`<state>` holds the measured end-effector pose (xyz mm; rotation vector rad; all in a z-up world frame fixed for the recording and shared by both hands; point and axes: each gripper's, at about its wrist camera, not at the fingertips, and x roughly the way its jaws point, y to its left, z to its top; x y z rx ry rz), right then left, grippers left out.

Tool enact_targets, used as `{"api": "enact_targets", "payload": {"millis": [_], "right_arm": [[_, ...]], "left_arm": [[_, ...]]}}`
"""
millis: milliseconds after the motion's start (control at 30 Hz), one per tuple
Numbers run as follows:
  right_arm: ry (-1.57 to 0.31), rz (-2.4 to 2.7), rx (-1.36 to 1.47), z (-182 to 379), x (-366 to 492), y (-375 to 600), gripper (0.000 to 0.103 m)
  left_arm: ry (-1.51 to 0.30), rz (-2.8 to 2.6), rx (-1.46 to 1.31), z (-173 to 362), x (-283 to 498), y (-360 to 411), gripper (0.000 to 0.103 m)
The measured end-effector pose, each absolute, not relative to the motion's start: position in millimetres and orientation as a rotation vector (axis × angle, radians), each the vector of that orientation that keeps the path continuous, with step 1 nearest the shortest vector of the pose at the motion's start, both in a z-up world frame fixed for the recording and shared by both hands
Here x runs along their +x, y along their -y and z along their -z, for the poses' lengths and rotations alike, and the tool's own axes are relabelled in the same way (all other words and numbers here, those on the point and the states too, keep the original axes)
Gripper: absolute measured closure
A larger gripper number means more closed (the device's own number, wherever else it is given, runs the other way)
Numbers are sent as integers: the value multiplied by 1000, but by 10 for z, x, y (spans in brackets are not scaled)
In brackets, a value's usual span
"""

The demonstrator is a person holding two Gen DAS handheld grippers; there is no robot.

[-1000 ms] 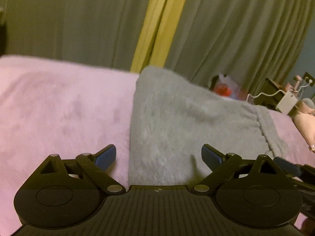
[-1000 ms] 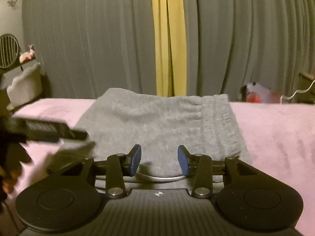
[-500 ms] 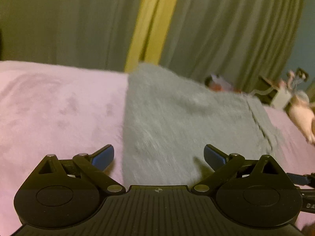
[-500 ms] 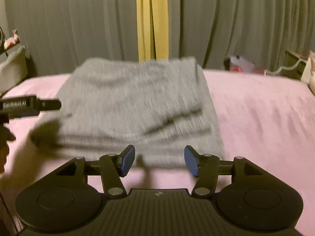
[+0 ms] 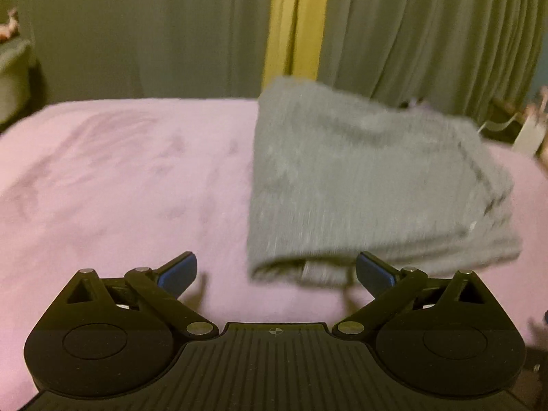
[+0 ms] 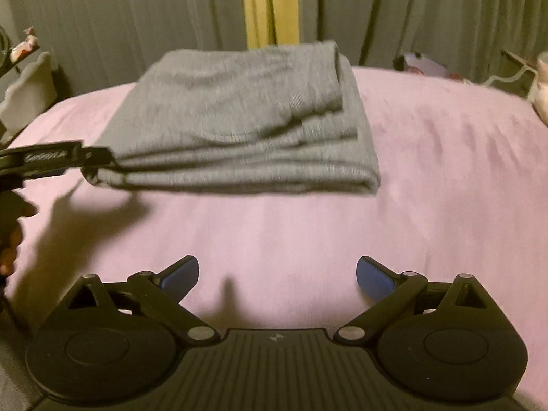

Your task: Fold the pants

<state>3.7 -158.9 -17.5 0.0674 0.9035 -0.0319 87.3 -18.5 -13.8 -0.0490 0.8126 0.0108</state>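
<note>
Two grippers show, and both stand with their jaws wide apart and nothing between them. The left gripper (image 5: pixel 275 270) hovers over the pink blanket (image 5: pixel 120 188), its right blue pad just at the near edge of the gray pants (image 5: pixel 370 178), though I cannot tell whether it touches the cloth. The right gripper (image 6: pixel 277 274) sits well back from the pants (image 6: pixel 239 120), with bare blanket (image 6: pixel 428 171) between its fingertips and the cloth. The pants lie folded in a stacked, flat bundle on the blanket, layered edges facing the right wrist camera. In that view the tip of the left gripper appears at the left, just beside the bundle's near left corner. Gray curtains (image 6: pixel 137 17) with a yellow strip (image 6: pixel 270 3) hang behind the bed.
</note>
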Motion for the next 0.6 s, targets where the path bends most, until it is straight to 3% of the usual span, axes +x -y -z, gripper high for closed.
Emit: {"api": "enact_targets", "payload": {"millis": [133,233,600], "right_arm": [[-980,110,63,293,94,1497,4],[-1153,96,-34,379,280,1419,4],[-955,111,-89,194,94,1395,4]], "left_arm": [[-915,-57,20,152,771,325,1],[-968,-81,35,211,725,427,1],[-977,-62,53,239,585,585,1]]}}
